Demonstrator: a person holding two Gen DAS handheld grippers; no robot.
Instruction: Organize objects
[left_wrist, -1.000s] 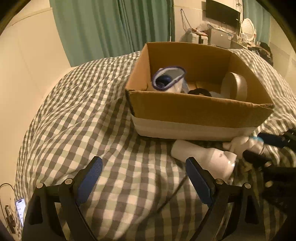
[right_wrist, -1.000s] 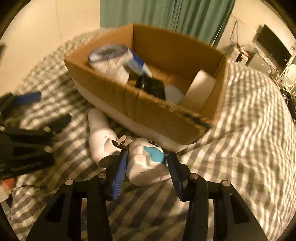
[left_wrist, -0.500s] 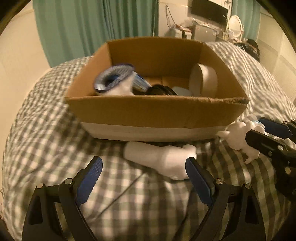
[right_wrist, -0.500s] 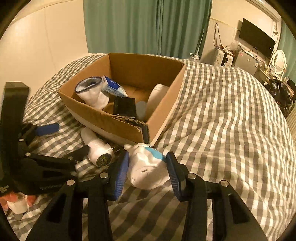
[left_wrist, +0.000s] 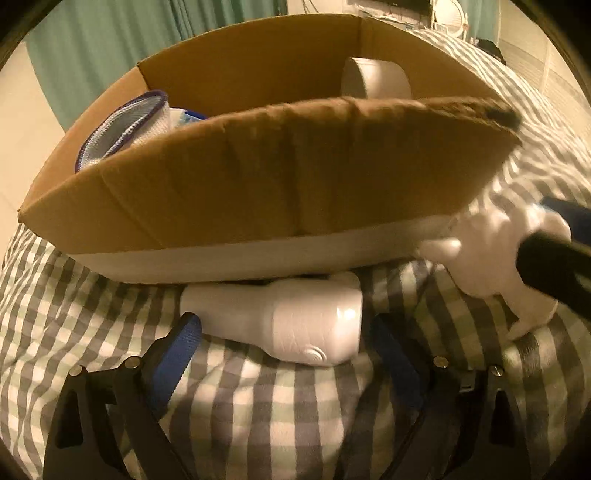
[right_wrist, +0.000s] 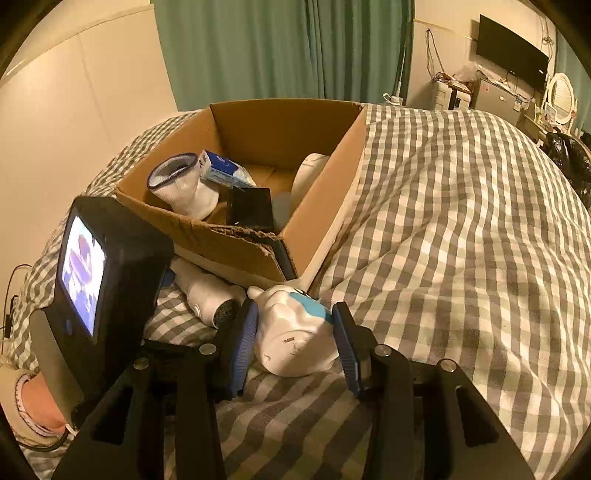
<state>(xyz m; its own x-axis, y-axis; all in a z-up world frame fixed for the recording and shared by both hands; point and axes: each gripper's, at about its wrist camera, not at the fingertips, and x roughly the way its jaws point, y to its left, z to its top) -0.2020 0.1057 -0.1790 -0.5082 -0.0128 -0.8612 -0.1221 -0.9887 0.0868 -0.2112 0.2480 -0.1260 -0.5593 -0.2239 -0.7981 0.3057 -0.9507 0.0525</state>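
A white hair dryer (left_wrist: 295, 321) lies on the checked bedspread against the front wall of a cardboard box (left_wrist: 258, 192). My left gripper (left_wrist: 284, 354) is open, its blue pads on either side of the dryer's body. My right gripper (right_wrist: 293, 332) is shut on a white toy figure with a blue patch (right_wrist: 295, 332), held low over the bed beside the box corner (right_wrist: 280, 254). The toy also shows at the right of the left wrist view (left_wrist: 495, 254). The dryer shows in the right wrist view (right_wrist: 207, 291) too.
The box holds a white sock with a blue rim (right_wrist: 181, 188), a blue-and-white packet (right_wrist: 225, 171), a black case (right_wrist: 249, 208) and a white roll (right_wrist: 306, 177). The left gripper's camera body and screen (right_wrist: 96, 277) stand at the left. The checked bed (right_wrist: 461, 240) stretches right.
My left gripper has moved forward and down so its pads now flank the hair dryer. My right gripper has kept hold of the toy and hardly moved.
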